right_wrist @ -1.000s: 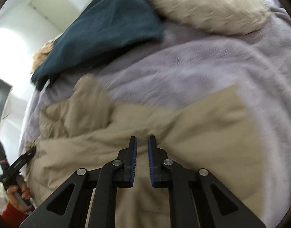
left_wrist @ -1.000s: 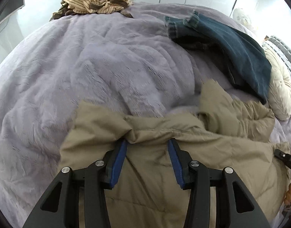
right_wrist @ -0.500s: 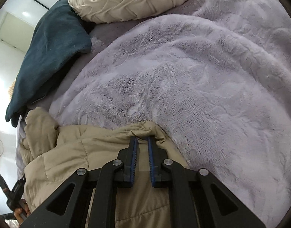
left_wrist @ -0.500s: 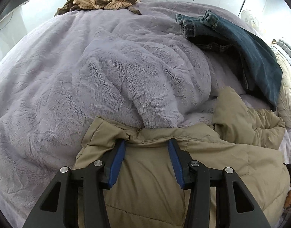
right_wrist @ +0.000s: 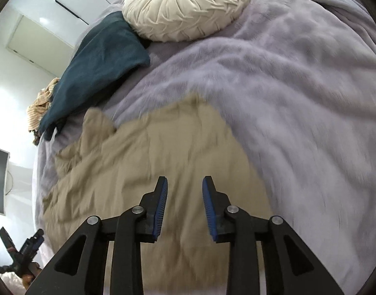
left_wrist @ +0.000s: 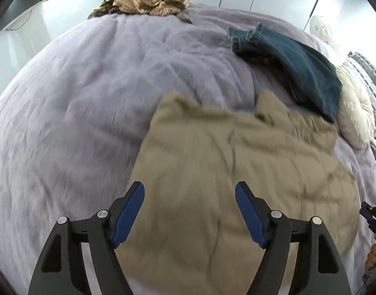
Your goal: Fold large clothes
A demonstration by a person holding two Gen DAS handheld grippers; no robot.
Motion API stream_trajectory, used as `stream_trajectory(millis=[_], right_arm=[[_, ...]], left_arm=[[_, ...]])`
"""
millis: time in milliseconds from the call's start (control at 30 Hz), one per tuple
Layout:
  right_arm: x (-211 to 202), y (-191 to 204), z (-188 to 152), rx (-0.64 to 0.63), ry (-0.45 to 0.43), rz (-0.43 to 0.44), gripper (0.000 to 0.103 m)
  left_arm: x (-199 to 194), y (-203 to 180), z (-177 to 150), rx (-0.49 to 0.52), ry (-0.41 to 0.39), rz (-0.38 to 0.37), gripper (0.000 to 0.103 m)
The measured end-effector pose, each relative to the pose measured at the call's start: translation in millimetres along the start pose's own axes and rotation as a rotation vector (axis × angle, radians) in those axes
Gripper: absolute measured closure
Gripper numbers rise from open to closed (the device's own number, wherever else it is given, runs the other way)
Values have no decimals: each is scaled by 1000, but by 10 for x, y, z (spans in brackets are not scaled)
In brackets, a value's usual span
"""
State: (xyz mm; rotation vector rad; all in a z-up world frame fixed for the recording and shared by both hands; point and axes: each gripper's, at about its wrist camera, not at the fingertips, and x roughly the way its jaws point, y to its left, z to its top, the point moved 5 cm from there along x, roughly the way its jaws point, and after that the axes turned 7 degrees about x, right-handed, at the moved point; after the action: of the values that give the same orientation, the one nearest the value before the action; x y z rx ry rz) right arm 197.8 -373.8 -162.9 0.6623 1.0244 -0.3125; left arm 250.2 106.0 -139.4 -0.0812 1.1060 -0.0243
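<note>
I see a plush, furry lilac blanket (left_wrist: 94, 103) under a matte, puffy khaki jacket (left_wrist: 224, 172), lying rumpled near me, its quilted cloth creased and one corner peaked at the far edge. My left gripper (left_wrist: 189, 211) has just opened wide above it, gripping nothing. My right gripper (right_wrist: 184, 206) has just parted narrowly, empty too. Beyond lie dark denim jeans (left_wrist: 298, 66) and a pleated round cream cushion (right_wrist: 188, 5).

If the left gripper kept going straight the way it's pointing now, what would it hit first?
Most likely the tan padded jacket spread on the fuzzy lilac bed blanket. The left gripper, jaws open and holding nothing, points down at it, though blur makes depth uncertain.
</note>
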Motion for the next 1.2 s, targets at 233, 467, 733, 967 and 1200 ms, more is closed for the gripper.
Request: stream_trajectory(millis=[233,467,733,967,1200], right_arm=[[-264,-157,-643,38,74,22,47],[-267,-249,-1132,66,147,25,41],[-169,-379,-1396,132,204,48,32],[-64,-415,-1442,177,221,90,20],[90,-402,-1464,255,235,229,19]], left_arm=[[-158,-45,-645,-53,80,-70,26],[-169,-134,-1204,-73,171,-133,26],[-168,-129,-1464,-126,168,-103,0],[-15,-143,-1471,-199,200,-197,0],[187,-51,-1471,-300,194,-233,0]])
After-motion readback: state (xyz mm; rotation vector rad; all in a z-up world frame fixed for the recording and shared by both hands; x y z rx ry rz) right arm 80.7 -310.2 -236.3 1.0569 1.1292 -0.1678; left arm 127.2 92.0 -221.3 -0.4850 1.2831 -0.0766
